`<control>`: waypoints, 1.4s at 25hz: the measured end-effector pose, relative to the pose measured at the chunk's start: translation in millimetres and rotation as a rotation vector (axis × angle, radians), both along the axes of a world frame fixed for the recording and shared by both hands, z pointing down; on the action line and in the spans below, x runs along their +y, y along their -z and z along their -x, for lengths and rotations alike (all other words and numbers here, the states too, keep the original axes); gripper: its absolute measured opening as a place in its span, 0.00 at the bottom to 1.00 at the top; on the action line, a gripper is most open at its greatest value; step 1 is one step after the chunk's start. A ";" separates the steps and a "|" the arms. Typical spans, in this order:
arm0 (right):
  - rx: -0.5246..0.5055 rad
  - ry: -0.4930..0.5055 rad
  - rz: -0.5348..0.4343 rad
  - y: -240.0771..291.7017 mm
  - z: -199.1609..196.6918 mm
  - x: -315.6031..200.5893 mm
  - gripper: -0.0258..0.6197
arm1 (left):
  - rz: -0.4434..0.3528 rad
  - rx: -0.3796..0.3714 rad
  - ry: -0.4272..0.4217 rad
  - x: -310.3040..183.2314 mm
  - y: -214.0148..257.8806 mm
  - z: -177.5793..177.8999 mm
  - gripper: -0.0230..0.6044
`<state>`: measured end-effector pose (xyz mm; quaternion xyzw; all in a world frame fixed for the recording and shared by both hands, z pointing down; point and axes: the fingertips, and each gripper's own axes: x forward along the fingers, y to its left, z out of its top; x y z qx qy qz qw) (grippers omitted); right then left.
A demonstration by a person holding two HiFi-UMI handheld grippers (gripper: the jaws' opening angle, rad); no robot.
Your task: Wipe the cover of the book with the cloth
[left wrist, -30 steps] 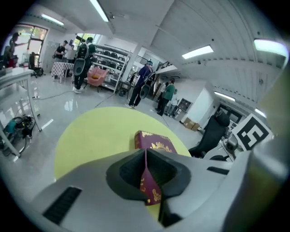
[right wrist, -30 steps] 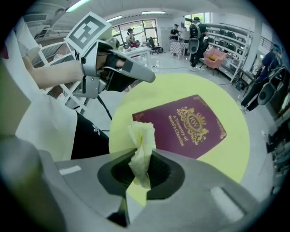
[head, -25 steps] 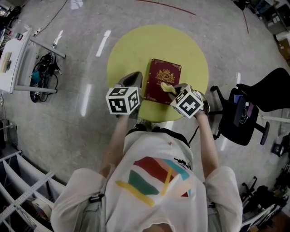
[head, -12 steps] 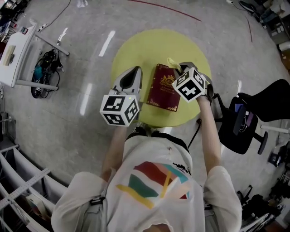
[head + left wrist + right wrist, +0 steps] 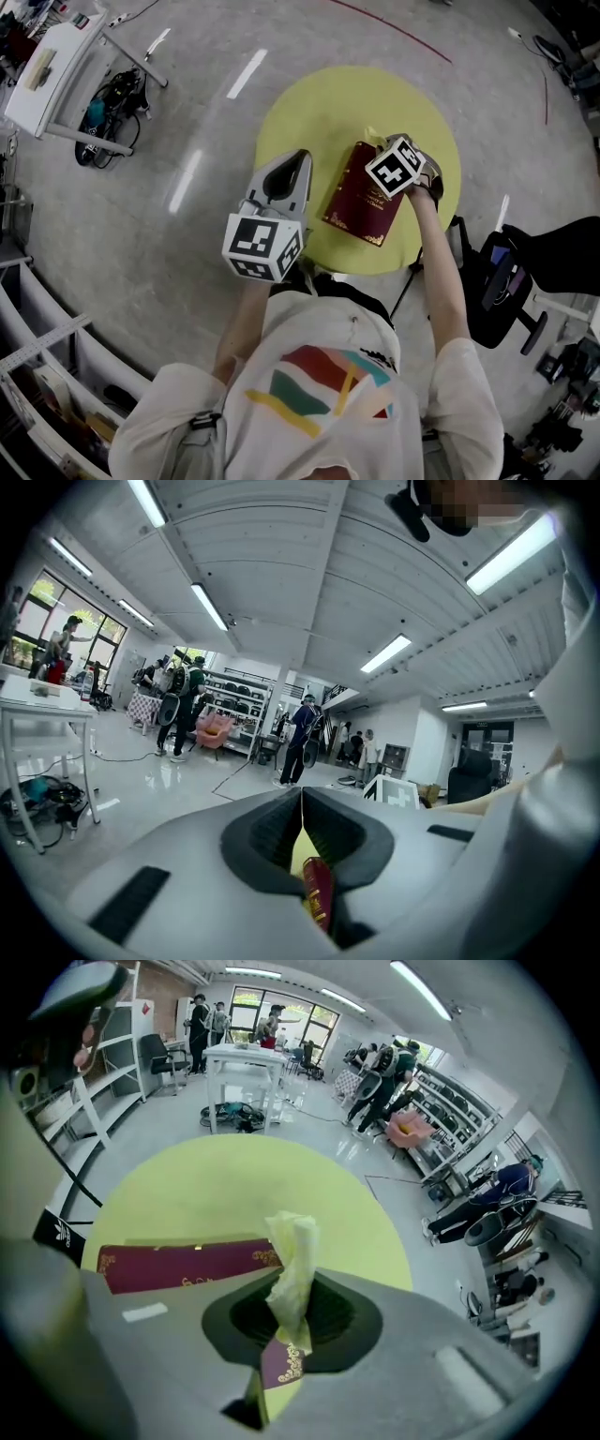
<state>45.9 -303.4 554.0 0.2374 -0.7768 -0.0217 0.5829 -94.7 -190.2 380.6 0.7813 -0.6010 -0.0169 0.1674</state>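
Right claw (image 5: 291, 1314) was clamped on the cloth (image 5: 292, 1265): pale yellow, soft and crumpled, twisted into a tuft that poked out past the fingertips. Just beyond and beneath those tips lay the book (image 5: 178, 1265), a flat maroon rectangle with gold scrollwork at its corners and a gold emblem on the face-up cover. From this claw's own camera the book's long axis ran off to the left of the jaws, with one corner showing directly under them. The tuft hung over the book's near edge, but I couldn't tell whether it was touching.

From the head view, the right claw (image 5: 380, 145) sat over the far end of the book (image 5: 361, 202), which stretched back toward the person at a slight tilt. All of it rested on the round, smooth, lime-yellow table (image 5: 309, 108).

Left claw (image 5: 298, 157) was held off to the book's left, apart from it. Its jaws were pressed together on nothing, and only a sliver of table and book showed through the slit.

To the right claw's right stood a black office chair (image 5: 534, 267). Far off to the left claw's left were a white stand (image 5: 52, 61) and a tangle of cables (image 5: 111, 98). Nothing blocked the cover.
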 end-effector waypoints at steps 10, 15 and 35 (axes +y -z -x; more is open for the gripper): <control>0.069 0.009 0.071 -34.6 0.8 2.8 0.08 | 0.030 0.007 0.055 9.0 -10.6 21.8 0.06; 0.092 0.033 0.065 -34.4 1.4 12.4 0.08 | 0.026 0.010 0.055 9.0 -8.3 23.9 0.06; 0.000 0.122 0.283 -33.7 30.1 173.6 0.08 | -0.041 0.021 0.062 8.2 10.8 30.9 0.06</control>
